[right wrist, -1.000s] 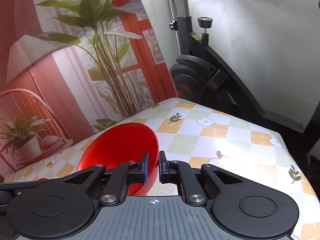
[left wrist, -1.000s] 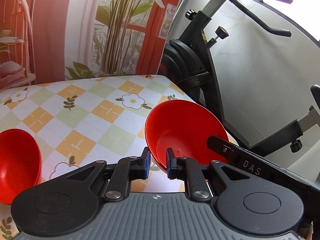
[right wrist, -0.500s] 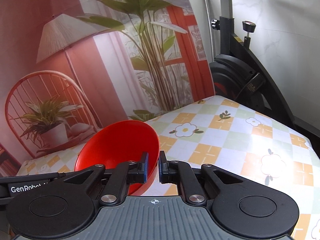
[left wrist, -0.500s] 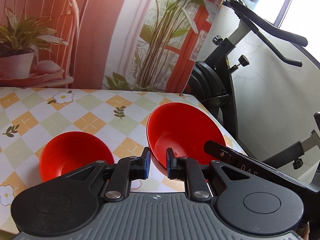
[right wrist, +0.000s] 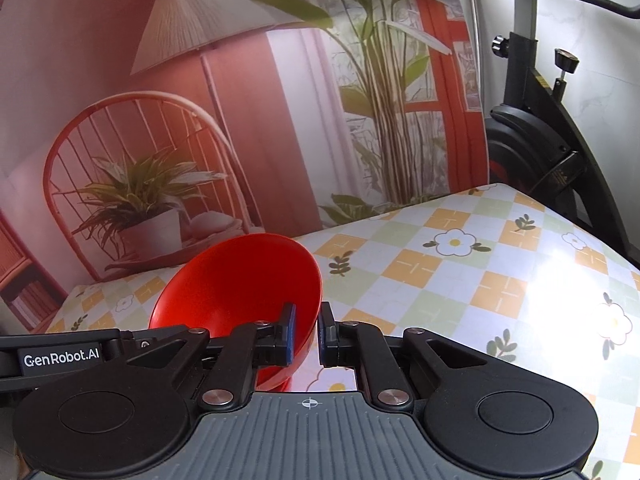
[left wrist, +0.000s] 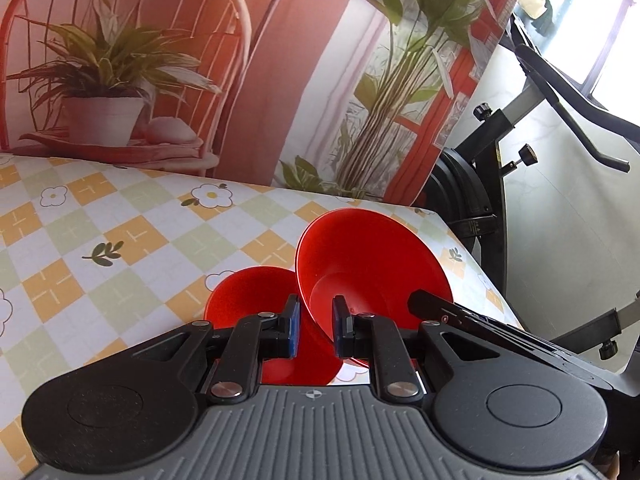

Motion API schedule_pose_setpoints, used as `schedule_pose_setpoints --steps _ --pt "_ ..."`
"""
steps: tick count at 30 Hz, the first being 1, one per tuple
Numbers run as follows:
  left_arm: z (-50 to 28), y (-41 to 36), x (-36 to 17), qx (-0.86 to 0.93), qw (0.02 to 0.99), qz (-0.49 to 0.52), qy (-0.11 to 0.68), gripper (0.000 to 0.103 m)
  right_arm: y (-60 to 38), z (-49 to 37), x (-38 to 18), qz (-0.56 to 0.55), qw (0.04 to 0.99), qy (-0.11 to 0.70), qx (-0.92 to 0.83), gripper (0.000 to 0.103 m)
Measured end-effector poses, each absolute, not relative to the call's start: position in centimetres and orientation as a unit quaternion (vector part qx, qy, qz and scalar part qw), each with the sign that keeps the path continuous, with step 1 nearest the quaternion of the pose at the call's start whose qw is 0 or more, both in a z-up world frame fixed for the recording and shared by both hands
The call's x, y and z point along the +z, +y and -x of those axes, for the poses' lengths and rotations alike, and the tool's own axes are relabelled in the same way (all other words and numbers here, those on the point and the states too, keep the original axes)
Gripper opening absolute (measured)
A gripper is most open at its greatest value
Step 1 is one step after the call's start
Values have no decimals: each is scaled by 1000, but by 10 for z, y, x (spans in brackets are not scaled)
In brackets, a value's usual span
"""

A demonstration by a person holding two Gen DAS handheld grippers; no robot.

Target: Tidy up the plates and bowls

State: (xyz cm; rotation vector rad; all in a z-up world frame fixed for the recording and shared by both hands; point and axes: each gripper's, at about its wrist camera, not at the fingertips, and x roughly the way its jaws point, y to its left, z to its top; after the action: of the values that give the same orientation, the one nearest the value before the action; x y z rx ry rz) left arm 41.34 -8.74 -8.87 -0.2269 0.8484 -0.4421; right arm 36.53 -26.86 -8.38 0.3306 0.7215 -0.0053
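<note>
The second red bowl (left wrist: 244, 292), off at nine o'clock half a second ago, now sits just behind the left gripper (left wrist: 315, 330). That gripper pinches the near rim of a tilted red bowl (left wrist: 372, 264) at twelve o'clock. The right gripper (right wrist: 307, 334) clamps the same bowl's opposite rim. Below lies a checked flowered tablecloth (left wrist: 120, 240); an exercise bike (right wrist: 536, 136) stands at two o'clock.
</note>
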Motion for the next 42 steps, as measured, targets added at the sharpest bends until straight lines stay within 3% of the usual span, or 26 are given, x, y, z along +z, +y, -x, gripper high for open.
schedule_pose_setpoints --steps 18,42 --pt "-414 -40 -104 -183 884 134 410 17 -220 -382 -98 -143 914 378 31 10" --pt "-428 -61 -131 -181 872 103 442 17 -232 -383 -127 -150 907 393 11 10"
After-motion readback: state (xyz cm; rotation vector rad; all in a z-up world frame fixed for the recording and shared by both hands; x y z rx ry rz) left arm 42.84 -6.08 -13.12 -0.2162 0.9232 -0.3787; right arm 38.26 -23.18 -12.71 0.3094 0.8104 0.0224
